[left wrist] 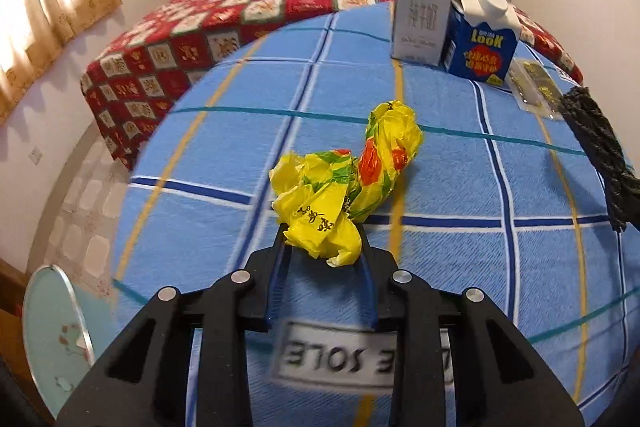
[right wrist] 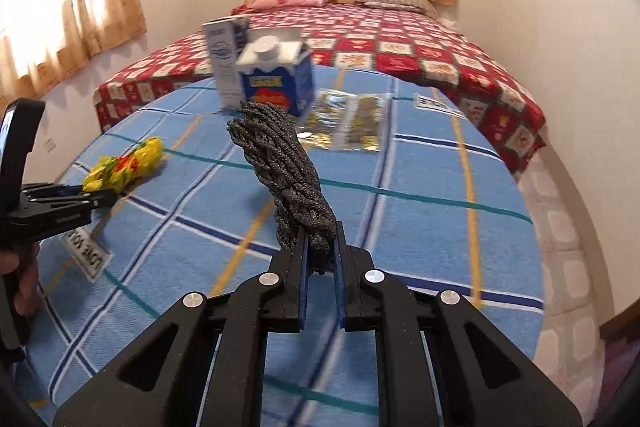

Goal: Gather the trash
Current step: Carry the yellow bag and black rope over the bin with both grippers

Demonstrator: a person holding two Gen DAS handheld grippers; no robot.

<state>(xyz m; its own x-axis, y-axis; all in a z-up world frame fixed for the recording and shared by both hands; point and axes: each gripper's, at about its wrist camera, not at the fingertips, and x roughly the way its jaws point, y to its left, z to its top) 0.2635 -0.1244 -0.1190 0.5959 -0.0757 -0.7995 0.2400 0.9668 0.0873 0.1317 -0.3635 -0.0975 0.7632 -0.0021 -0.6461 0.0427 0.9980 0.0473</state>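
A crumpled yellow plastic bag (left wrist: 344,183) with red and green print lies on the blue checked cloth (left wrist: 460,275). My left gripper (left wrist: 322,231) is shut on its near lump, and both fingers touch the plastic. The right wrist view shows the same bag (right wrist: 128,163) at the left gripper's (right wrist: 100,197) tips. My right gripper (right wrist: 320,239) is shut on a bundle of dark grey rope (right wrist: 280,155), which sticks up and away from the fingers. In the left wrist view the rope (left wrist: 600,147) shows at the right edge.
At the cloth's far side stand a tall grey carton (left wrist: 424,7) and a blue carton (left wrist: 482,43) with a white cap. A clear packet with gold contents (left wrist: 536,87) lies beside them. Behind is a bed with a red quilt (left wrist: 200,39). A round glass table (left wrist: 52,327) sits low left.
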